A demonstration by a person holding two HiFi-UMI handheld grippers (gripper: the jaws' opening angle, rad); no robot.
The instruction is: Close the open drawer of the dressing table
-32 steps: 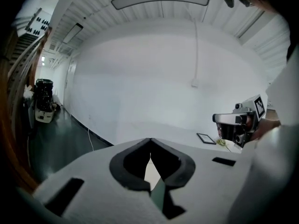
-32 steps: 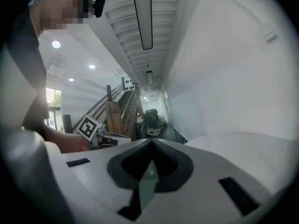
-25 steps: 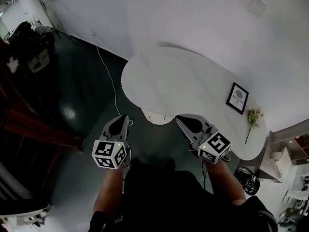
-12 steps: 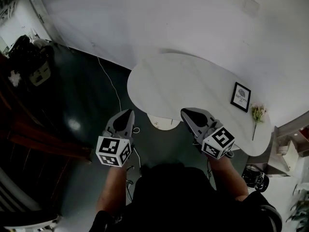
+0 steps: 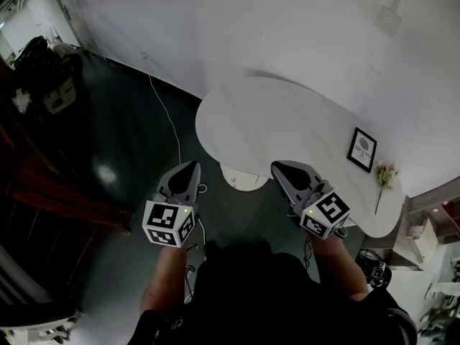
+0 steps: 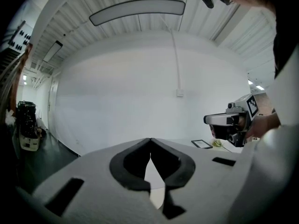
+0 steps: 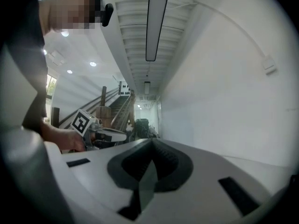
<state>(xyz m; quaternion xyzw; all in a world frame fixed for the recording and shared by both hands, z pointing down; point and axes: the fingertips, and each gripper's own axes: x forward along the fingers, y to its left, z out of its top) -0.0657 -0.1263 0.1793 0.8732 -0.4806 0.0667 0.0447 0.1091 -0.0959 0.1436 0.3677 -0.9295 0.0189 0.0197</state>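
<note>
White table (image 5: pixel 287 121) from above, drawer (image 5: pixel 243 180) open.
Only the head view shows the drawer, under the near edge; left gripper (image 5: pixel 190 167) and right gripper (image 5: pixel 277 168) flank it, both clenched empty, aimed forward.

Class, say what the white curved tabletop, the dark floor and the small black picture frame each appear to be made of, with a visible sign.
The white curved tabletop looks like painted or laminated board: matt, evenly white, no grain. The dark floor seems a glossy coated surface: it mirrors a light. The small black picture frame may be wood or plastic; too small to tell.
</note>
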